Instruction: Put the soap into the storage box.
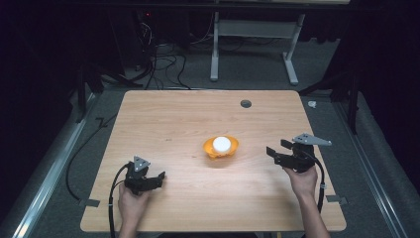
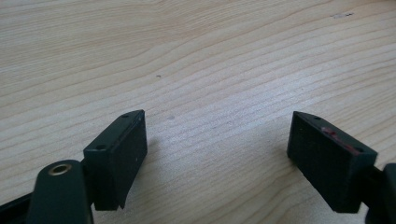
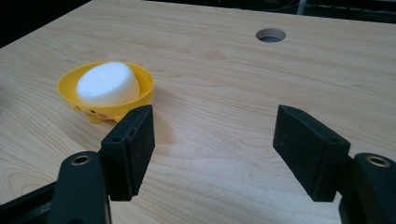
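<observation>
A yellow dish [image 1: 221, 148] holding a white round block [image 1: 222, 144] sits near the middle of the wooden table [image 1: 178, 114]. In the right gripper view the yellow dish [image 3: 70, 86] and its white block [image 3: 108, 83] lie ahead and to the left of my open right gripper [image 3: 214, 147]. My right gripper [image 1: 277, 149] hovers to the right of the dish, jaws wide apart and empty. My left gripper [image 1: 159, 177] rests low at the front left, open. In the left gripper view the left gripper [image 2: 215, 158] has bare wood between its jaws.
A round cable hole [image 1: 245, 103] is cut in the table near its far edge, seen too as a hole [image 3: 271, 34] in the right gripper view. Cables [image 1: 163, 59] and a white desk frame [image 1: 252, 44] stand on the floor beyond the table.
</observation>
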Action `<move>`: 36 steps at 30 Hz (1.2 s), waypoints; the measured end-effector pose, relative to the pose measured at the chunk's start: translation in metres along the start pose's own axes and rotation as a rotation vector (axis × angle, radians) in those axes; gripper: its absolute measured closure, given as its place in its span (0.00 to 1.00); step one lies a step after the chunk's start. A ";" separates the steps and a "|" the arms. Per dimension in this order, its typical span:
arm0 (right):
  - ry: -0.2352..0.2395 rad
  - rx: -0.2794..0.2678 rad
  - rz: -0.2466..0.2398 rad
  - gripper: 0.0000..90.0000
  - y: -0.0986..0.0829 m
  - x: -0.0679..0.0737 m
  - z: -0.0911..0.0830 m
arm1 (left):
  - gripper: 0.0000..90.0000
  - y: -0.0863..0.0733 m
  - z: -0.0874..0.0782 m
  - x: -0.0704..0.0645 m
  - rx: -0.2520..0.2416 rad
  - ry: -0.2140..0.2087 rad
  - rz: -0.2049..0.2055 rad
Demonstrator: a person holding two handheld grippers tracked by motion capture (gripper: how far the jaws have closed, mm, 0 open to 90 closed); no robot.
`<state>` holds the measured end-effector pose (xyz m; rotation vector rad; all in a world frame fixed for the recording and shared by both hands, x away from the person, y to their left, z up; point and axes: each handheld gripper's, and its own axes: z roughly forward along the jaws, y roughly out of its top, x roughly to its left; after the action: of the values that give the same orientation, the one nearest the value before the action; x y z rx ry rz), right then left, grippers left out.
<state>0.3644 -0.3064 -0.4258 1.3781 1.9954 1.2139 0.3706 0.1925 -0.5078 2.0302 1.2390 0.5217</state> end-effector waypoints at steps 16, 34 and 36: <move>0.007 0.004 0.020 0.34 -0.015 -0.003 0.002 | 0.23 0.000 0.000 0.000 0.000 0.000 0.000; 0.014 0.047 0.038 0.34 -0.034 0.003 0.018 | 0.23 0.000 0.000 0.000 0.000 0.000 0.000; 0.015 0.055 0.034 0.34 -0.036 0.004 0.021 | 0.23 0.000 0.000 0.000 0.000 0.000 0.000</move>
<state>0.3589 -0.2991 -0.4667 1.4393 2.0371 1.1959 0.3706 0.1925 -0.5078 2.0305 1.2391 0.5215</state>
